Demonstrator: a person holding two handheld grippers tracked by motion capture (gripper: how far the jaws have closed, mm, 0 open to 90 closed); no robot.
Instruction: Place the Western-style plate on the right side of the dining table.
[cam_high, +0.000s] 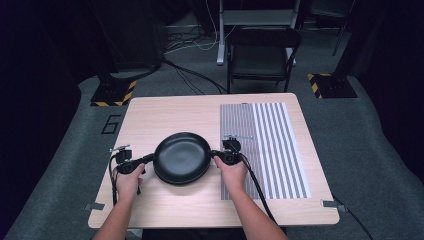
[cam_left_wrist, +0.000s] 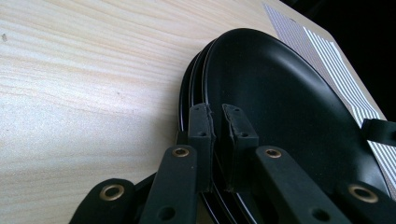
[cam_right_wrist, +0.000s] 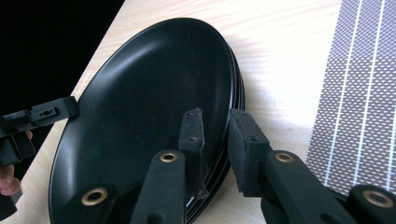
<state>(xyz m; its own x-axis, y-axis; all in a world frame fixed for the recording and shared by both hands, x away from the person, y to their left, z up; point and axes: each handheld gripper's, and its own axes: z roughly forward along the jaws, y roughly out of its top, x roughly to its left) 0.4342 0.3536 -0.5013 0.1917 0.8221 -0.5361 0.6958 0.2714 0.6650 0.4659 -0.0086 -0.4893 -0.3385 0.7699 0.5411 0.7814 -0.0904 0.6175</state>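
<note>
A stack of black plates (cam_high: 181, 159) lies on the wooden table (cam_high: 165, 112), a little left of its middle. My left gripper (cam_high: 149, 159) is at the stack's left rim. In the left gripper view, the left gripper (cam_left_wrist: 218, 111) is shut on the rim of the top plate (cam_left_wrist: 280, 93), with lower rims showing beside it. My right gripper (cam_high: 215, 154) is at the stack's right rim. In the right gripper view, the right gripper (cam_right_wrist: 215, 116) straddles the rims of the plates (cam_right_wrist: 140, 102), one jaw above them and one outside, with the rims filling the gap.
A grey striped mat (cam_high: 270, 145) covers the right part of the table, just right of the plates. A black chair (cam_high: 262, 55) stands beyond the far edge, with cables on the floor. The table's near edge is close behind both hands.
</note>
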